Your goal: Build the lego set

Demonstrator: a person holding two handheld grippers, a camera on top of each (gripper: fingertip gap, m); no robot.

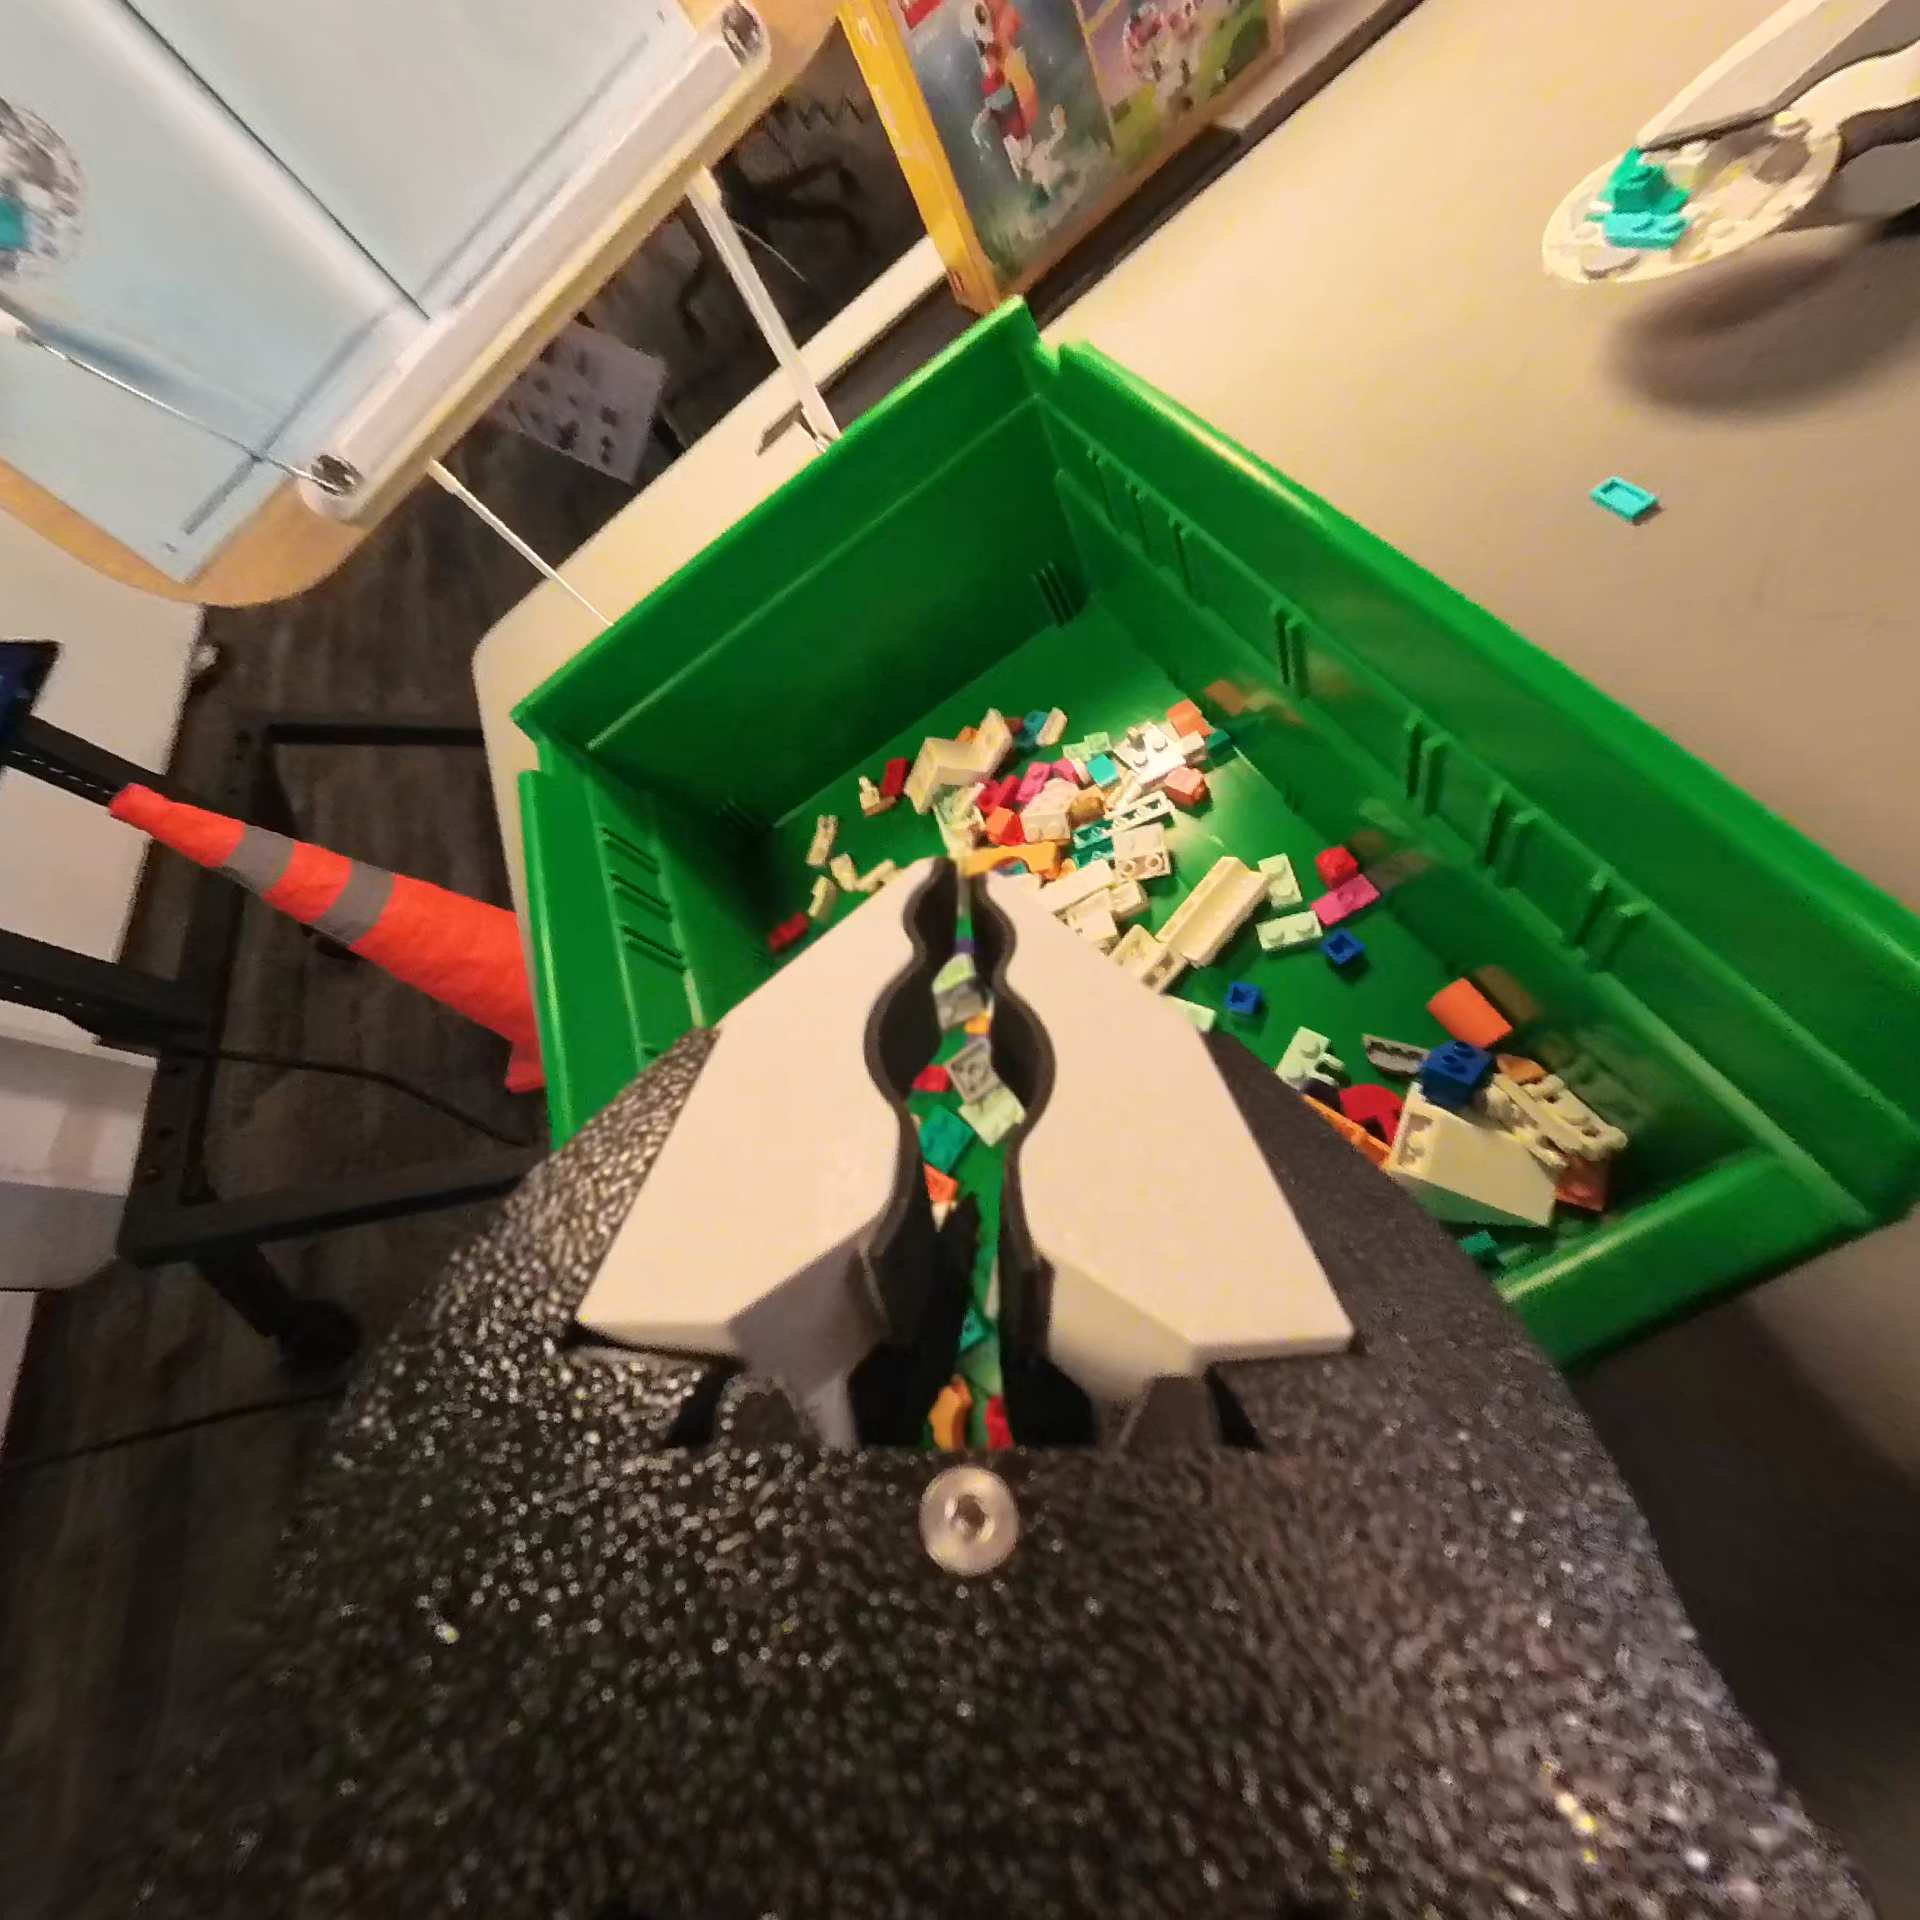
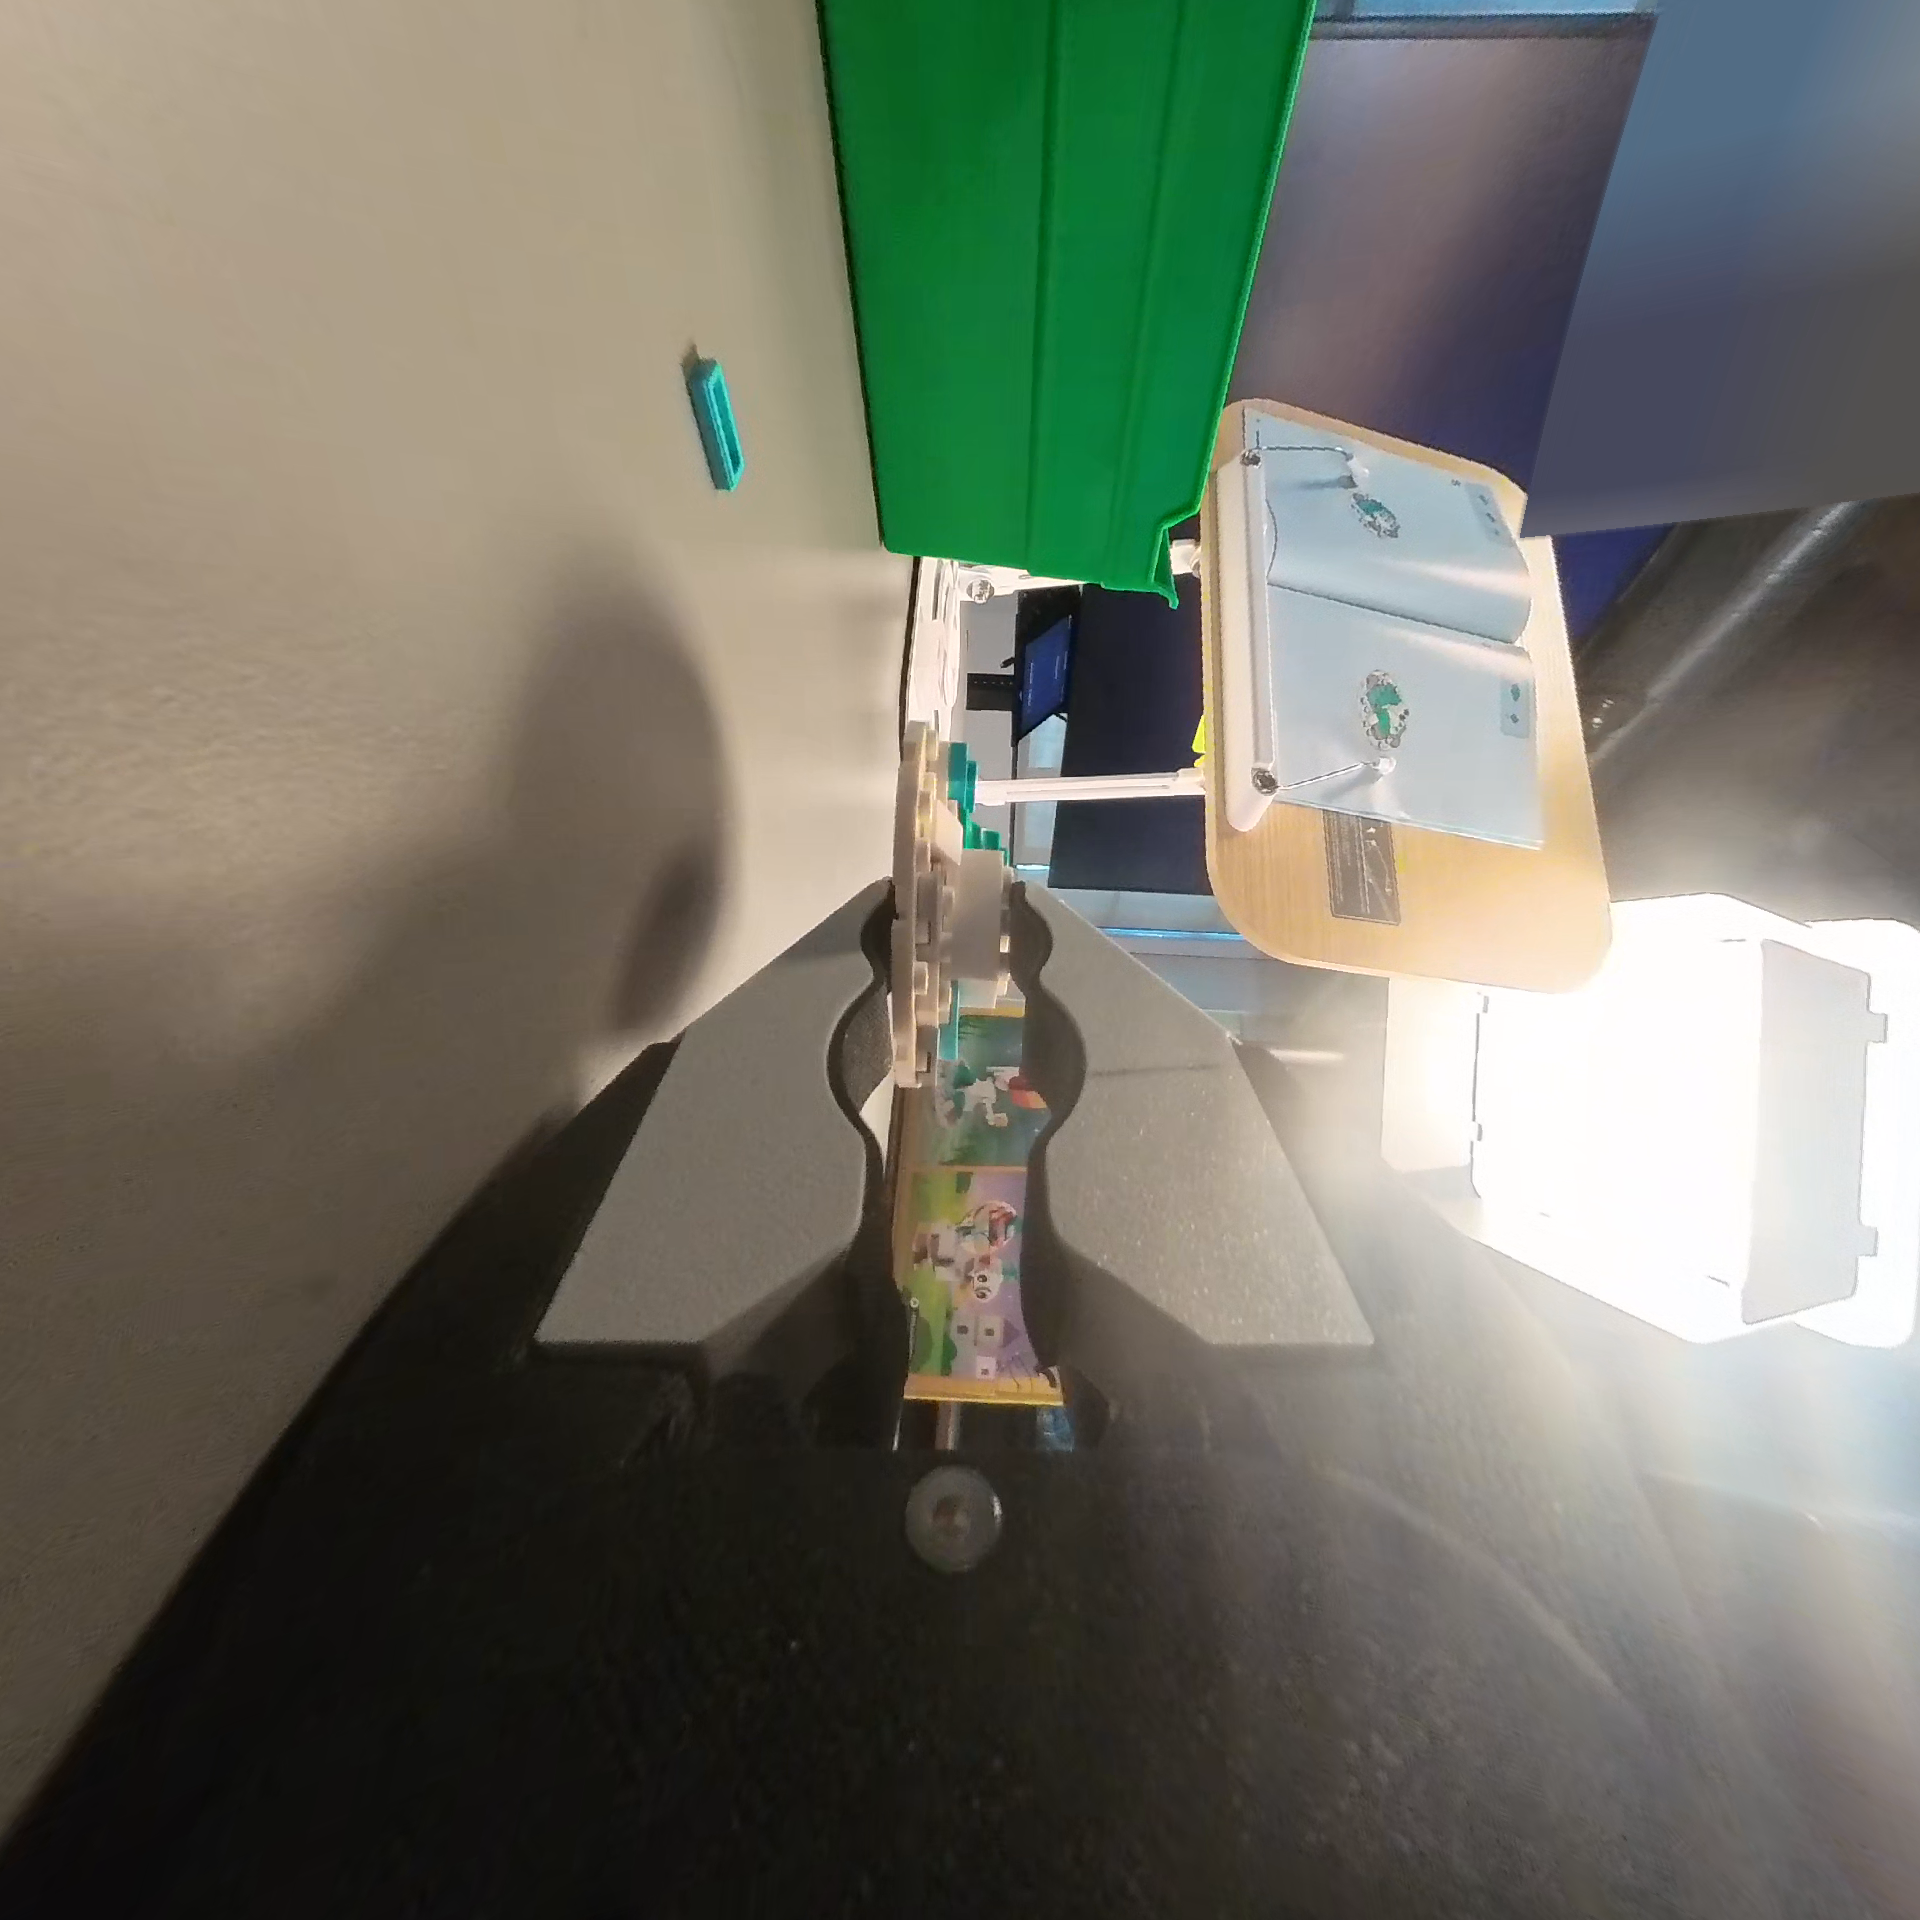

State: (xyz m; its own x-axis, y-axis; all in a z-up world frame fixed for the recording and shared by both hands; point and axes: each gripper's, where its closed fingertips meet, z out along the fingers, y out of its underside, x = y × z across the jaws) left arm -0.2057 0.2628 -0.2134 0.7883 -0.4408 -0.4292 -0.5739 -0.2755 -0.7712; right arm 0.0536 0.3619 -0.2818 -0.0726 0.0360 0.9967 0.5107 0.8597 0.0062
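A green bin [image 1: 831, 582] on the beige table holds several loose bricks [image 1: 1081, 821] of many colours. My left gripper [image 1: 971, 871] hangs over the bin with its jaws closed and pinches a small orange piece [image 1: 1023, 858] at the tips. My right gripper [image 2: 951, 904] is shut on a round tan plate [image 2: 914, 831] with teal bricks [image 2: 971, 821] on it, held on edge above the table. The right gripper [image 1: 1766, 125] and the plate [image 1: 1652, 223] also show in the left wrist view, at the top right.
A loose teal tile [image 1: 1623, 499] lies on the table beside the bin [image 2: 1039, 260]; it also shows in the right wrist view [image 2: 715, 421]. The set's box [image 1: 1039, 125] stands behind the bin. An open instruction booklet [image 2: 1392, 644] rests on a wooden stand. An orange cone [image 1: 364, 904] is on the floor. The grippers' ends are close to 30 centimeters from one another. My left tips are about 25 centimeters from the loose teal tile [image 1: 1623, 499], my right tips only 8 centimeters. The right camera catches it too, in the right wrist view [image 2: 713, 432].
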